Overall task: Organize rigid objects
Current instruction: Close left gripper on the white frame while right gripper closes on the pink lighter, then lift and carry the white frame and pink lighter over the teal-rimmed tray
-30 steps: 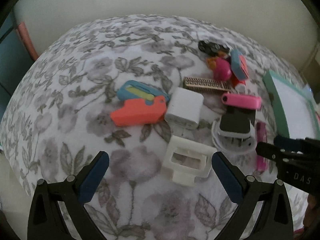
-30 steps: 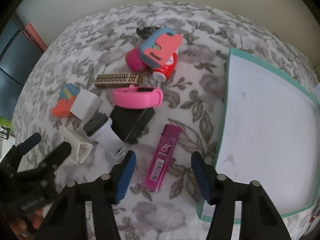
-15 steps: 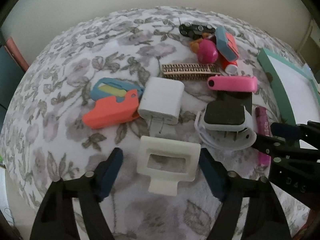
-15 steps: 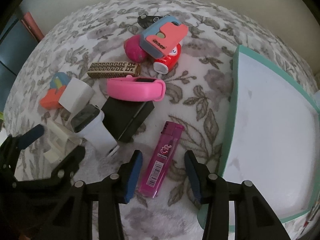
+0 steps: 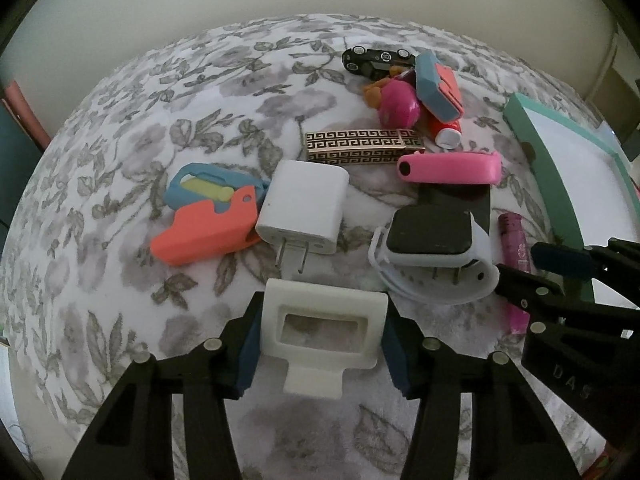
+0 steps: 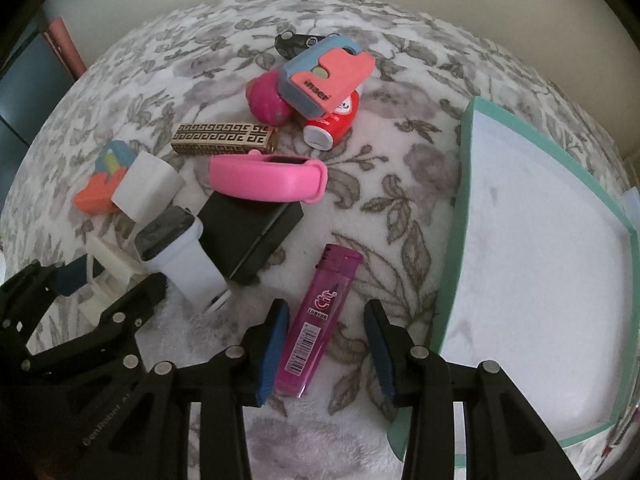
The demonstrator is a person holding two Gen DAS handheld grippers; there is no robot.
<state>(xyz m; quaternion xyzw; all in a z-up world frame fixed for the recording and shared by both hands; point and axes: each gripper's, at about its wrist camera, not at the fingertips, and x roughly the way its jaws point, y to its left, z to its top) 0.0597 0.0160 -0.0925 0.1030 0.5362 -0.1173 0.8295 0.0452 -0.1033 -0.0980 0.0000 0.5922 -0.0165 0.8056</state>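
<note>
white moulded plastic bracket with a rectangular window (image 5: 322,322) lies flat on the grey-flowered fleece blanket (image 5: 160,128), at six o'clock in the left wrist view, and the left gripper (image 5: 320,344) straddles it. its jaws are closing, and the blue pads look to be touching or all but touching the bracket's two short ends; i cannot tell whether they press yet. the translucent magenta lighter (image 6: 316,316) lies at six o'clock in the right wrist view, between the fingers of the right gripper (image 6: 326,350), whose jaws are also closing. the left pad is just beside the lighter, the right pad apart from it, so nothing is gripped there yet.

outward from the bracket, at twelve o'clock, sits a white plug-in charger cube (image 5: 302,208), prongs pointing at the bracket. at one o'clock, a white-strapped smartwatch (image 5: 434,240) rests on a black box (image 6: 252,232). the shallow mint-rimmed white tray (image 6: 466,208), the likely destination, lies at three o'clock from the lighter.

risks, as i judge them: the bracket's bottom tab sits between the fingers, and a grip on its smooth ends could let it pivot or slip on lifting. the lighter lies off-centre and slanted, so the left pad may push it sideways and twist it before the right one arrives. the two grippers stand near each other and could knock together.
</note>
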